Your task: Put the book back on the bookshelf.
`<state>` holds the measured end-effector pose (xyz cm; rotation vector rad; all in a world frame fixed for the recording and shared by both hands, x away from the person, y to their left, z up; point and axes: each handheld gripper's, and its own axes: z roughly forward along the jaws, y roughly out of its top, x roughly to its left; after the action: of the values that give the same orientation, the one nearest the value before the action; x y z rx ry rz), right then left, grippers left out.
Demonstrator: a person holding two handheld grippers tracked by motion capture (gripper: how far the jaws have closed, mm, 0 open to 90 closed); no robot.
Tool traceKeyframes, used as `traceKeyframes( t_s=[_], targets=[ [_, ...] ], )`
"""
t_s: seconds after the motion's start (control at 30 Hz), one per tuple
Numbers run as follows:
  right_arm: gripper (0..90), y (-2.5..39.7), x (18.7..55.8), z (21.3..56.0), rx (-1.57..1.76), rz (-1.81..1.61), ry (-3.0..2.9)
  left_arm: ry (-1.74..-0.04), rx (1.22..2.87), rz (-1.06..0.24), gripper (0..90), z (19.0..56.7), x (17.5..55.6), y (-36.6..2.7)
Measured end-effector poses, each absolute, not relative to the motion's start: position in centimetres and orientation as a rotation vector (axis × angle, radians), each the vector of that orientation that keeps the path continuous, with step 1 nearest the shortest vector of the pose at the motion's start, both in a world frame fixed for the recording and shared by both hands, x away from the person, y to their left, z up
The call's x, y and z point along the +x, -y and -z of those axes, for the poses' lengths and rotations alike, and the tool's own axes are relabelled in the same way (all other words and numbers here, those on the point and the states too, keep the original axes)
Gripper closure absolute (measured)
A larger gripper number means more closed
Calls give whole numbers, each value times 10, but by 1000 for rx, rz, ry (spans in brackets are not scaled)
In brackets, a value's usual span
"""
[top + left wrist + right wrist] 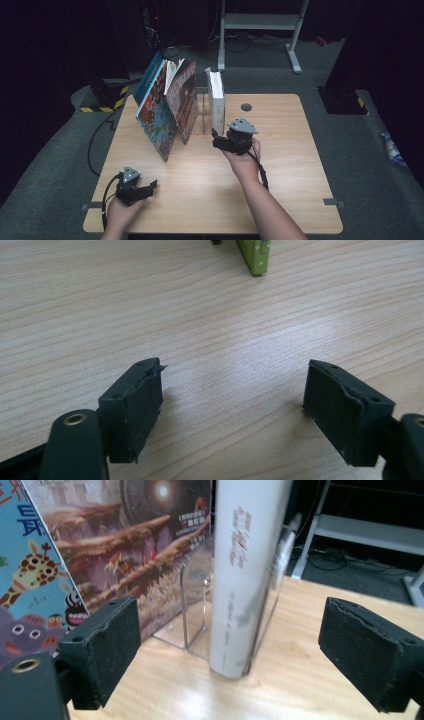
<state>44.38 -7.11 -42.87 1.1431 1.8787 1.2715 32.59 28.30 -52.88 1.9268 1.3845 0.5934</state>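
The left gripper [145, 188] rests low on the pale wooden table [280, 165], jaws spread wide, holding nothing. Farther on, the right gripper [216, 138] is spread too, facing the tall white book [245, 575] standing in a clear plastic holder [192, 605] (its grey spine writing is too blurry to read). Two bright picture books [167, 107] lean beside it.

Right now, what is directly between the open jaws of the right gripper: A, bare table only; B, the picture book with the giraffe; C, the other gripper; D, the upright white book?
D: in the right gripper view the right gripper has its jaws wide apart, and the white book stands upright on the table between them, not yet touched.
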Motion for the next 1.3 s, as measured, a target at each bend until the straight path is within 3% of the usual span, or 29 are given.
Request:
traceKeyframes(
  t_s=[0.83,1.3],
  targets=[
    [97,163,393,457,1203,-1221,-1867,-1360,1937,-579,233,529,325,-282],
    [115,245,361,522,1414,-950,-2011,-1352,1946,-578,231,529,326,-282]
  ],
)
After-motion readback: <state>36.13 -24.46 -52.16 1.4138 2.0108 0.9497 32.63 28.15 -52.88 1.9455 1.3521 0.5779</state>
